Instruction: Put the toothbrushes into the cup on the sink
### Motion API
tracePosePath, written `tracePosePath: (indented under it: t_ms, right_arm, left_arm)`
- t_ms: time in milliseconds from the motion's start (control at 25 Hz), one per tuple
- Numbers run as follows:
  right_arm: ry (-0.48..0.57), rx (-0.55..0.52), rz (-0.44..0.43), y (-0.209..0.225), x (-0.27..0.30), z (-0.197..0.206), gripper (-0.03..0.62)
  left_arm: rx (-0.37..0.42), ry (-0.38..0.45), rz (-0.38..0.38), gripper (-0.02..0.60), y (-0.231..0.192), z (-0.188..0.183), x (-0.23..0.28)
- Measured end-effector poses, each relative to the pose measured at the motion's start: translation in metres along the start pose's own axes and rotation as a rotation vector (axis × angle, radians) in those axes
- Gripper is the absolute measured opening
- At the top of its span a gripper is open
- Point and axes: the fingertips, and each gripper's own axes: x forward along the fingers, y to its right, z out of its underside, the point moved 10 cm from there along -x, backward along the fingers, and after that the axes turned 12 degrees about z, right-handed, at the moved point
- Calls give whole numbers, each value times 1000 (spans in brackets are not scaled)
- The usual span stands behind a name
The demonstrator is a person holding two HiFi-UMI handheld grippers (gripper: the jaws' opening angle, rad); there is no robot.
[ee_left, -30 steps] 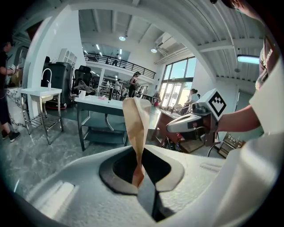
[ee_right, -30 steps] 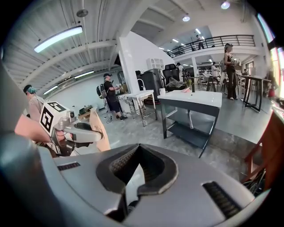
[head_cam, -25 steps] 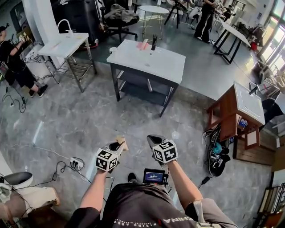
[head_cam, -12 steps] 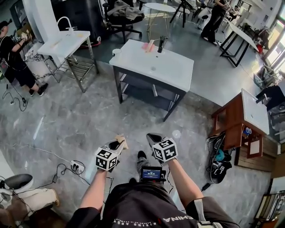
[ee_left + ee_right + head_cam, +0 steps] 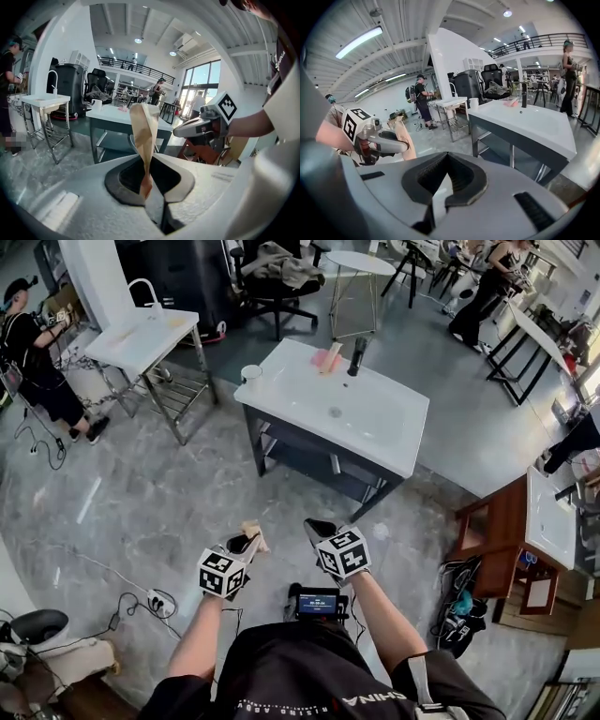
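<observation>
Left gripper [image 5: 147, 185]: jaws clamped on the lower end of a flat tan paper packet [image 5: 144, 133]. The packet stands up out of the pads, slightly bowed. Right gripper [image 5: 440, 185]: jaws drawn together, nothing between them. I hold both low in front of me, over the floor [image 5: 141, 484].

Sink [image 5: 384, 423]: well ahead of me across the floor. White cup [image 5: 250, 373]: upright at the sink's left end. Black faucet [image 5: 356, 354]: at the back edge, with a pink item [image 5: 328, 358] just beside it that is too small to identify. I cannot pick out any toothbrushes as such.

Handling, my judgement:
- The packet looks light, thin and easily creased. I cannot tell whether it wraps a toothbrush; if it does, the core will be stiff.
- Paper may slip between the pads.
- The present hold near one end suits the job, since the free end can lead into the cup.
- The cup looks light, so a knock on the rim could tip it.
</observation>
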Motion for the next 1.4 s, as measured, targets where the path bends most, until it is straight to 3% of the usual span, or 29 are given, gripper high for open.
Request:
tracePosePath:
  t_ms: [320,840,1400]
  right_arm:
    - [14,-3,-40,59,51,-48,8]
    - [-15,5,-68,80,113,-76,8]
    - [-9,33,10,89,233,-192,8]
  left_arm:
    - [-3,22,-41,38,-46,-50,50]
    - [-30,17,-53,38,-107,-71,78]
    - [25,13,25,38,-274,-156,96]
